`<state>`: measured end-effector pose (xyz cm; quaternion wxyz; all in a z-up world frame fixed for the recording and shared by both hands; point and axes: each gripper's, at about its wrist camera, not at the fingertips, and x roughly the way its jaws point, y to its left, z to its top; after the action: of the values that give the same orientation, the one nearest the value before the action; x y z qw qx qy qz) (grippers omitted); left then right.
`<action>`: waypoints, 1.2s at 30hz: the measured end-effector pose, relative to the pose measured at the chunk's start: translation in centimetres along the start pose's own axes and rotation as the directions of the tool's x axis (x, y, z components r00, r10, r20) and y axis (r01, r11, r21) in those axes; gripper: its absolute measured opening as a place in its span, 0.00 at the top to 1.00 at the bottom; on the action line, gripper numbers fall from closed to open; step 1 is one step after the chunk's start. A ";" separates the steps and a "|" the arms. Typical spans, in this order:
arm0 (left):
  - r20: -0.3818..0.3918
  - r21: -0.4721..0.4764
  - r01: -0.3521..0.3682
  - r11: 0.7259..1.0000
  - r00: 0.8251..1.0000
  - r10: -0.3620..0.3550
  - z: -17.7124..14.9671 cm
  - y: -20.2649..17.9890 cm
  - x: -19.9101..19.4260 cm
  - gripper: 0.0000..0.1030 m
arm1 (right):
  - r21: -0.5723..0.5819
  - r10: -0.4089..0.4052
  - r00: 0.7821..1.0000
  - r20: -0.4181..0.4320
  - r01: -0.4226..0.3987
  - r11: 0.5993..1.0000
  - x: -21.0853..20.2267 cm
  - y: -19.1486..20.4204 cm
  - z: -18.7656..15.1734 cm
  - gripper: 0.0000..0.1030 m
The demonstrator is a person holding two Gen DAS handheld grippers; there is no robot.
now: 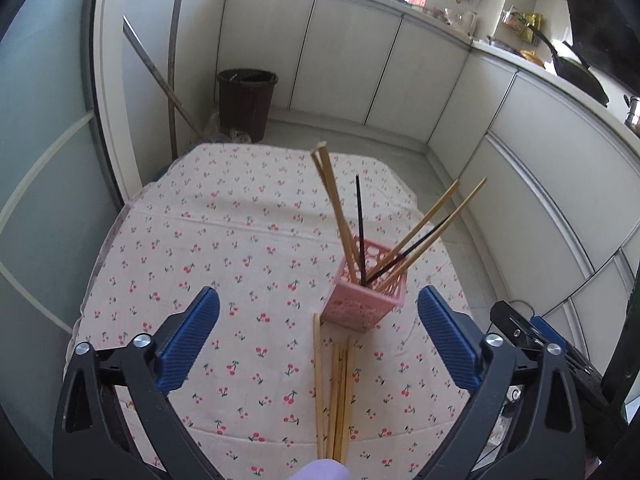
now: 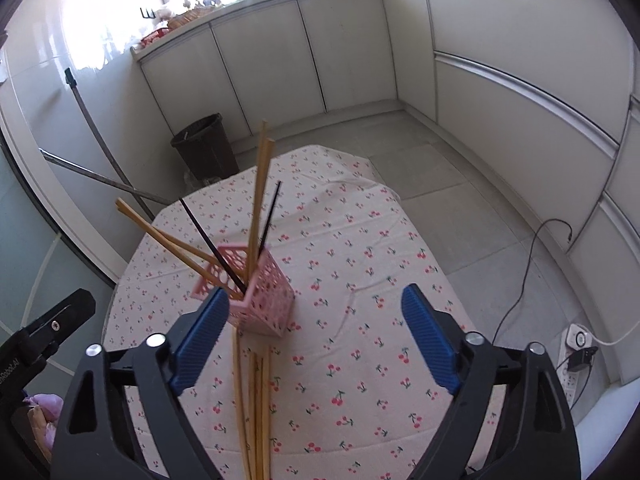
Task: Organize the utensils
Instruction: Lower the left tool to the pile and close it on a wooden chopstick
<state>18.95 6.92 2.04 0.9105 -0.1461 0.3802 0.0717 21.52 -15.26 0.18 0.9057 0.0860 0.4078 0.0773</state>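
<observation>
A pink perforated holder (image 1: 362,296) stands on the cherry-print tablecloth (image 1: 224,240) and holds several wooden and two dark chopsticks (image 1: 340,216). A bundle of loose wooden chopsticks (image 1: 338,396) lies on the cloth just in front of it. My left gripper (image 1: 318,336) is open and empty above the loose bundle. In the right wrist view the holder (image 2: 264,296) sits just past my left fingertip, with the loose chopsticks (image 2: 254,408) below. My right gripper (image 2: 316,332) is open and empty.
A dark bin (image 1: 246,102) and leaning poles (image 1: 160,76) stand on the floor beyond the table. White cabinets (image 1: 348,56) line the walls. A power strip and cable (image 2: 576,344) lie on the floor to the right. The other gripper (image 1: 532,332) shows at the right.
</observation>
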 end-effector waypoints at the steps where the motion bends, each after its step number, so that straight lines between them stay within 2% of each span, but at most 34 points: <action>1: -0.018 0.002 -0.003 1.000 1.000 0.003 -0.3 0.1 0.4 0.07 | 0.000 -0.011 1.000 -0.022 0.011 1.000 0.4 -0.3 -0.5 0.09; 5: -0.107 -0.007 -0.031 0.999 0.994 0.030 -1.5 0.6 2.6 0.07 | -0.003 -0.048 0.991 -0.129 0.048 0.999 2.3 -1.3 -2.6 0.07; 8: -0.179 -0.023 -0.047 0.999 0.983 0.042 -2.3 1.3 4.4 0.07 | -0.003 -0.076 0.971 -0.228 0.077 0.997 4.2 -2.3 -4.4 0.07; 11: -0.265 -0.053 -0.069 0.996 0.963 0.053 -3.2 2.4 6.7 0.07 | 0.028 -0.079 0.944 -0.322 0.093 0.995 5.8 -3.5 -6.3 0.07; 15: -0.368 -0.094 -0.109 0.990 0.928 0.067 -4.2 3.8 10.3 0.07 | 0.113 -0.019 0.904 -0.427 0.074 0.991 7.6 -4.8 -8.2 0.07; 19: -0.417 -0.085 -0.130 0.988 0.905 0.083 -4.8 3.9 13.3 0.08 | 0.178 0.020 0.883 -0.469 0.072 0.981 8.1 -5.7 -9.1 0.07; 22: -0.415 -0.069 -0.121 0.990 0.906 0.082 -4.9 3.2 14.3 0.09 | 0.224 0.054 0.872 -0.486 0.065 0.972 8.2 -6.1 -9.1 0.07; 24: -0.408 -0.046 -0.120 0.992 0.909 0.091 -4.9 2.6 15.0 0.11 | 0.235 0.056 0.875 -0.480 0.067 0.970 8.1 -6.3 -8.9 0.07; 26: -0.396 -0.003 -0.148 0.989 0.908 0.134 -5.1 1.9 15.9 0.15 | 0.231 0.048 0.877 -0.478 0.072 0.970 8.1 -6.3 -8.8 0.07; 28: -0.392 0.018 -0.165 0.986 0.906 0.159 -5.3 1.6 16.7 0.23 | 0.241 0.056 0.875 -0.480 0.070 0.968 8.1 -6.6 -8.7 0.07; 30: -0.398 0.024 -0.173 0.985 0.902 0.168 -5.7 1.6 17.6 0.31 | 0.255 0.068 0.871 -0.486 0.067 0.965 8.3 -6.7 -8.8 0.07; 31: -0.401 0.023 -0.169 0.985 0.901 0.164 -6.0 1.6 17.9 0.32 | 0.258 0.068 0.870 -0.488 0.069 0.964 8.3 -6.9 -8.8 0.07; 32: -0.374 0.041 -0.180 0.983 0.909 0.183 -6.0 1.4 17.9 0.36 | 0.258 0.067 0.870 -0.489 0.071 0.963 8.4 -7.0 -8.8 0.07; 34: -0.337 0.102 -0.205 0.973 0.913 0.228 -6.3 1.1 17.7 0.56 | 0.255 0.065 0.871 -0.487 0.071 0.964 8.5 -6.9 -8.8 0.07; 35: -0.334 0.108 -0.198 0.974 0.916 0.223 -6.4 1.1 17.5 0.62 | 0.250 0.064 0.872 -0.486 0.069 0.966 8.6 -6.8 -8.7 0.07; 36: -0.339 0.114 -0.198 0.974 0.914 0.225 -6.4 1.3 17.2 0.76 | 0.247 0.062 0.873 -0.484 0.068 0.967 8.7 -6.6 -8.7 0.07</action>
<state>26.36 6.41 -14.79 0.8203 -0.0791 0.5518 0.1280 21.16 -19.03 -13.23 0.7549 0.1791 0.6295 0.0419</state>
